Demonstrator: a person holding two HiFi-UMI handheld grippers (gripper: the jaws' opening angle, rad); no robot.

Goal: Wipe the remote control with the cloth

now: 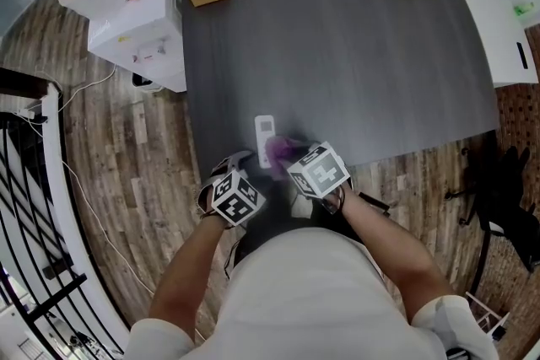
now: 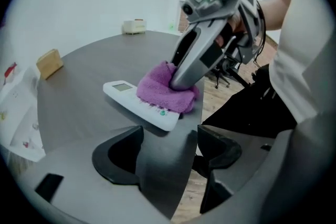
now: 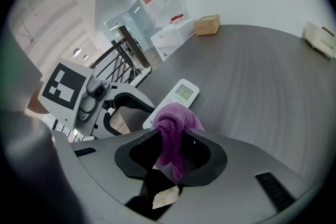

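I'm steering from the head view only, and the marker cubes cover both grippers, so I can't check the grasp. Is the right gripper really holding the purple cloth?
Observer: Yes. The right gripper view shows the right gripper shut on the purple terry cloth, which is bunched between its jaws.
Operator: Does it sit on the remote?
Observer: In the left gripper view the cloth lies over the button end of the white rectangular remote control. The display end is bare.
Operator: And the other gripper?
Observer: The left gripper is open. Its jaws stand apart with nothing gripped, just short of the remote's near end.
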